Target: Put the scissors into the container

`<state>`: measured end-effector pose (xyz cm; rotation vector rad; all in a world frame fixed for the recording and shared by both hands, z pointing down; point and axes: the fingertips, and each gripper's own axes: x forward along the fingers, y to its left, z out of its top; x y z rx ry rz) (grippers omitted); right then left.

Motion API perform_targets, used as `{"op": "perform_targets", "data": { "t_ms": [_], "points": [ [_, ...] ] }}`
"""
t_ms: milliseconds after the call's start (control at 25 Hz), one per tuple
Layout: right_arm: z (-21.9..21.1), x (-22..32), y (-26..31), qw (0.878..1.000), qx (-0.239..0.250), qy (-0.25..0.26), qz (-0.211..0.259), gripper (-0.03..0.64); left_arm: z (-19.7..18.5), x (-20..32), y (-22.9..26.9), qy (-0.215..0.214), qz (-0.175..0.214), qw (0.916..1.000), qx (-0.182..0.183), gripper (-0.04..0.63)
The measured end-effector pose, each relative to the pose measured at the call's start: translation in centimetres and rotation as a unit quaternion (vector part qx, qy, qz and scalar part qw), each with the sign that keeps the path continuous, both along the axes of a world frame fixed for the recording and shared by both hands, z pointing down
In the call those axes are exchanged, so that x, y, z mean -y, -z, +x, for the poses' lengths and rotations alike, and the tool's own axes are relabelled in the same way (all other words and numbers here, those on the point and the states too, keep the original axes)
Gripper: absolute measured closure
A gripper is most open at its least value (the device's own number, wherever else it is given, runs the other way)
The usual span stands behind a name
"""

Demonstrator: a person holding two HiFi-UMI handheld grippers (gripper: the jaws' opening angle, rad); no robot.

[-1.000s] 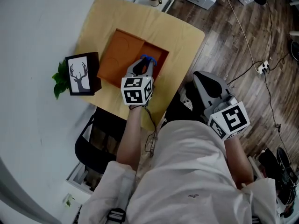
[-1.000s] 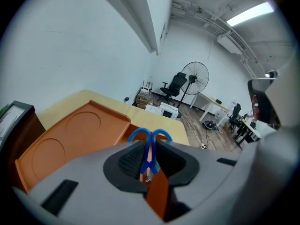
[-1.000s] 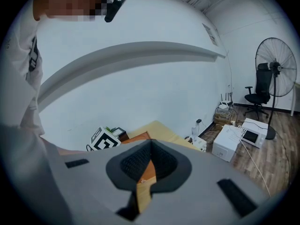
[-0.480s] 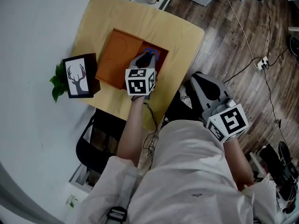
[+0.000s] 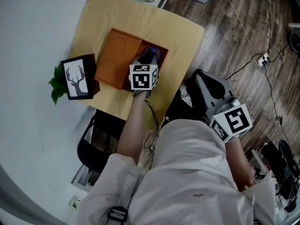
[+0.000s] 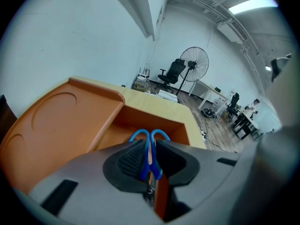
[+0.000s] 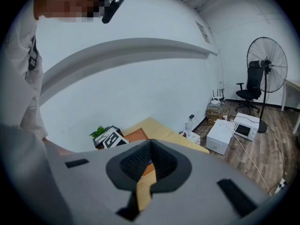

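My left gripper (image 6: pixel 149 157) is shut on blue-handled scissors (image 6: pixel 150 149), whose finger loops stick out past the pads. It holds them over the deep right compartment of the orange container (image 6: pixel 61 125), above that compartment's near wall. From the head view, the left gripper (image 5: pixel 148 60) sits over the container (image 5: pixel 112 55) with the blue scissors handles (image 5: pixel 151 50) showing at its tip. My right gripper (image 5: pixel 213 89) hangs off the table's right side over the floor, and its jaws (image 7: pixel 150 163) meet at the tips with nothing between them.
The container lies on a light wooden table (image 5: pixel 136 18). A framed deer picture (image 5: pixel 78 77) and a green plant (image 5: pixel 57 84) stand at the table's left edge. A black chair (image 5: pixel 96 139) is below the table. Cables (image 5: pixel 262 60) run over the wooden floor.
My left gripper has moved forward with the scissors, further over the container's deep compartment. The right gripper has stayed where it was.
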<state>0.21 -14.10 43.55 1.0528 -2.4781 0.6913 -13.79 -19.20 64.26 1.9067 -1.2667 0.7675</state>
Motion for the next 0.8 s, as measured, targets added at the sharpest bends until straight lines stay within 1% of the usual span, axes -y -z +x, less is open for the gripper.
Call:
{"op": "perform_targets", "data": {
  "t_ms": [240, 320, 800],
  "points": [
    [-0.2, -0.3, -0.1, 1.000, -0.003, 0.003, -0.003, 0.618, -0.3, 0.3, -0.9, 0.015, -0.008, 0.9998, 0.009, 0.514],
    [-0.2, -0.3, -0.2, 1.000, -0.004, 0.002, -0.005, 0.618, -0.2, 0.2, -1.0, 0.009, -0.007, 0.9998, 0.016, 0.514],
    [-0.3, -0.2, -0.2, 1.000, -0.009, -0.001, -0.005, 0.618, 0.1, -0.1, -1.8, -0.030, -0.011, 0.9989, 0.033, 0.504]
  ]
}}
